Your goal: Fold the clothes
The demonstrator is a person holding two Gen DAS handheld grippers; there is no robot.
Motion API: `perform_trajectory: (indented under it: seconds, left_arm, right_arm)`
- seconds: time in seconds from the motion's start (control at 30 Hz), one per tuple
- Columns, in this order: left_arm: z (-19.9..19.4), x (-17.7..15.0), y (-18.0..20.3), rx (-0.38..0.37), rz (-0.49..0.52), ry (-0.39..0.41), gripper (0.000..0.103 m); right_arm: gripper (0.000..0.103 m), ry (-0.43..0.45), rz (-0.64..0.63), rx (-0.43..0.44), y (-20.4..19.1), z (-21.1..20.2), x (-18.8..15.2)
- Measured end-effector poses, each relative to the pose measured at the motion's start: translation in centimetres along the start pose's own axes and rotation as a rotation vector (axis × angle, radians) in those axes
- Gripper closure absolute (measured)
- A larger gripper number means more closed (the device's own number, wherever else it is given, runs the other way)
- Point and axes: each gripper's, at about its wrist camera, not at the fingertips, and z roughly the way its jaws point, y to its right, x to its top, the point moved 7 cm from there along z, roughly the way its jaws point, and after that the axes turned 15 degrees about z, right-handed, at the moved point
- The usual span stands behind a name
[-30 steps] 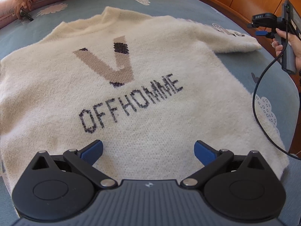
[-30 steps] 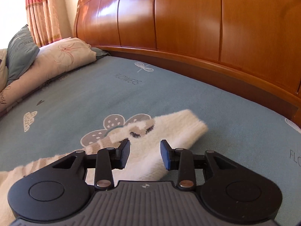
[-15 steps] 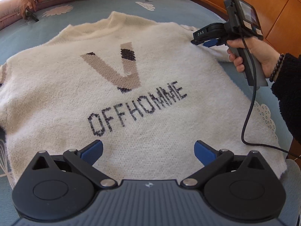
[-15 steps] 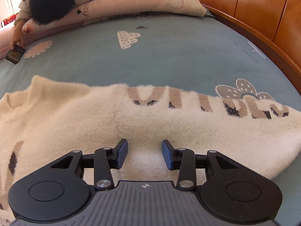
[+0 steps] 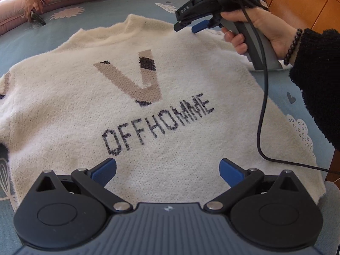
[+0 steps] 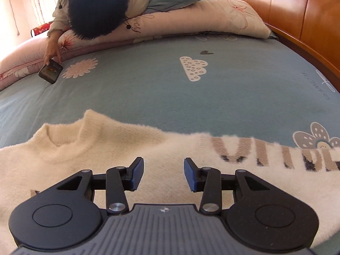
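Left wrist view. Sweater (image 5: 148, 110) spread flat, front up, on bed (image 5: 282, 89); collar far, hem near, "V" and "OFFHOMME" lettering readable. Laid out smooth, presumably so sleeves and sides can be turned in cleanly. Left gripper (image 5: 167, 170) poised over the near hem, fingers (image 5: 105, 167) spread wide, nothing between them; no pinch on the knit. Probably parked there to take the hem corner once the shoulder end is ready. Right gripper (image 5: 187, 24) visible far right, in a hand (image 5: 257, 29) with bead bracelet and dark fuzzy sleeve (image 5: 318, 80); tips angled down over the right shoulder of the sweater. Contact with the knit not clear from this angle. Cable (image 5: 263, 106) trailing across the right side of the sweater and off the bed edge; snag risk if the fold passes under it.

Right wrist view. Right gripper (image 6: 163, 174) over the shoulder seam, just right of the collar (image 6: 63, 136); fingers (image 6: 137, 175) partly apart, gap clear, no fabric inside. Right sleeve (image 6: 276, 155) with brown lettering stretched out to the right, flat on the bed (image 6: 148, 89). Position reads as lining up for a shoulder pinch, first step of folding the sleeve side inward. Fold not yet started. Far left: another person (image 6: 95, 6) lying by a pillow (image 6: 191, 19), phone (image 6: 50, 71) in hand, well apart from the sweater. Headboard (image 6: 297, 10) far right.
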Motion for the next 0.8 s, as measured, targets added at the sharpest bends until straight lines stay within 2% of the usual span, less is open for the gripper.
perform_trajectory:
  seconds: [0.13, 0.2, 0.3, 0.4, 0.6, 0.7, 0.8]
  left_arm:
    - [-0.5, 0.3, -0.9, 0.020, -0.019, 0.023, 0.001]
    - [-0.8, 0.5, -1.4, 0.021, -0.030, 0.035, 0.001]
    - [-0.6, 0.3, -1.7, 0.015, -0.046, 0.029, 0.001]
    - [-0.6, 0.2, -1.4, 0.029, -0.031, 0.019, 0.001]
    - [-1.2, 0.5, -0.9, 0.011, -0.019, 0.042, 0.001]
    - [-1.1, 0.5, -0.7, 0.015, -0.013, 0.038, 0.001]
    - [-1.2, 0.5, -0.5, 0.016, -0.008, 0.038, 0.001]
  right_arm:
    - [0.054, 0.000, -0.012, -0.083, -2.5, 5.4, 0.9]
    - [0.042, 0.016, 0.010, -0.102, -3.0, 7.0, 1.7]
    - [0.038, 0.020, -0.051, -0.125, -3.8, 7.7, 2.2]
    - [0.039, -0.006, 0.002, -0.099, -3.3, 6.9, 2.8]
    - [0.038, -0.036, 0.043, -0.017, -0.6, 0.6, 3.1]
    - [0.038, -0.098, 0.080, -0.011, 2.0, -1.0, 1.9]
    - [0.038, -0.160, 0.152, -0.041, 5.3, -0.4, 0.4]
